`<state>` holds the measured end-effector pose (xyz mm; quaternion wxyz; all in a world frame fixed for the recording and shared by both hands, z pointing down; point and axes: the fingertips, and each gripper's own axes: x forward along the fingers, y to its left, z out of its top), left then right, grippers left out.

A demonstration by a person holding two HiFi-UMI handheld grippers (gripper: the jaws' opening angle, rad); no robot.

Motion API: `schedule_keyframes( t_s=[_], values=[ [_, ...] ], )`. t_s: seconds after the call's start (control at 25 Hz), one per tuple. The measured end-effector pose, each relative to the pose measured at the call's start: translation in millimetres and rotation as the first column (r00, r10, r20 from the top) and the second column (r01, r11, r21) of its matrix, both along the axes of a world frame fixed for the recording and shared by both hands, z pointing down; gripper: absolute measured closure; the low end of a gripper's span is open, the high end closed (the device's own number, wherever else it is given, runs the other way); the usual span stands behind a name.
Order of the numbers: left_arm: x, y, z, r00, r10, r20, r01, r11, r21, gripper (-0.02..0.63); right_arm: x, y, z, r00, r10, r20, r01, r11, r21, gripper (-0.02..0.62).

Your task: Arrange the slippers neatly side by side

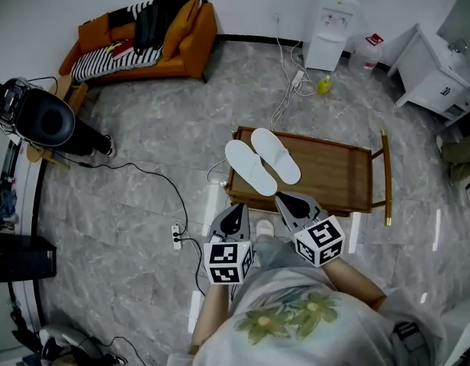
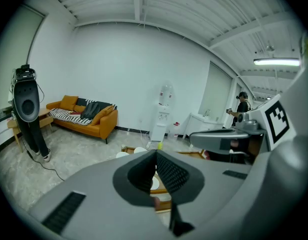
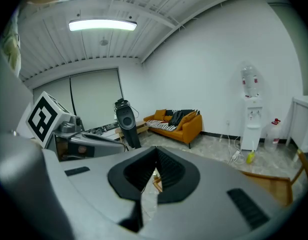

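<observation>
The wooden table (image 1: 334,175) bears the slippers (image 1: 250,167); left gripper (image 1: 236,207) and right gripper (image 1: 281,199) both show jaws pressed together, empty.

slippers (image 1: 249,166) side by side on table (image 1: 334,178) | sofa (image 1: 143,40) far behind, left

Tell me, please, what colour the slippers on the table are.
The slippers are plain white; the head view shows them best.

Bright, even light from a ceiling tube (image 3: 103,25) fills the room. Shadows on the grey floor (image 1: 143,151) are faint, broken by pale streaks of glare. Both gripper views bow sharply and darken to black at the corners. The left gripper (image 2: 155,152) and right gripper (image 3: 156,160) loom slightly soft up close.
</observation>
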<state>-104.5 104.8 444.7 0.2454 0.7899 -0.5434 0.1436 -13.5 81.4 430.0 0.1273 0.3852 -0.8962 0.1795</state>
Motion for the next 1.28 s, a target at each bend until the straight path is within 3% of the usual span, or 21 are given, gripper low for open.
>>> schedule_keyframes(
  t_s=[0.44, 0.68, 1.28],
  values=[
    [11.2, -41.5, 20.0, 0.999, 0.031, 0.016, -0.03, 0.999, -0.041, 0.592, 3.5, -34.5, 23.3, 0.999, -0.051, -0.012, 0.05, 0.996, -0.067, 0.585],
    [11.9, -63.5, 18.3, 0.999, 0.031, 0.034, -0.029, 0.998, -0.051, 0.592, 8.8, -60.3, 33.3, 0.997, -0.058, -0.044, 0.054, 0.995, -0.087, 0.503],
    [9.0, -89.3, 26.5, 0.997, 0.03, 0.076, -0.024, 0.997, -0.08, 0.591, 19.7, -94.1, 63.4, 0.993, -0.067, -0.099, 0.055, 0.991, -0.123, 0.422]
  ],
)
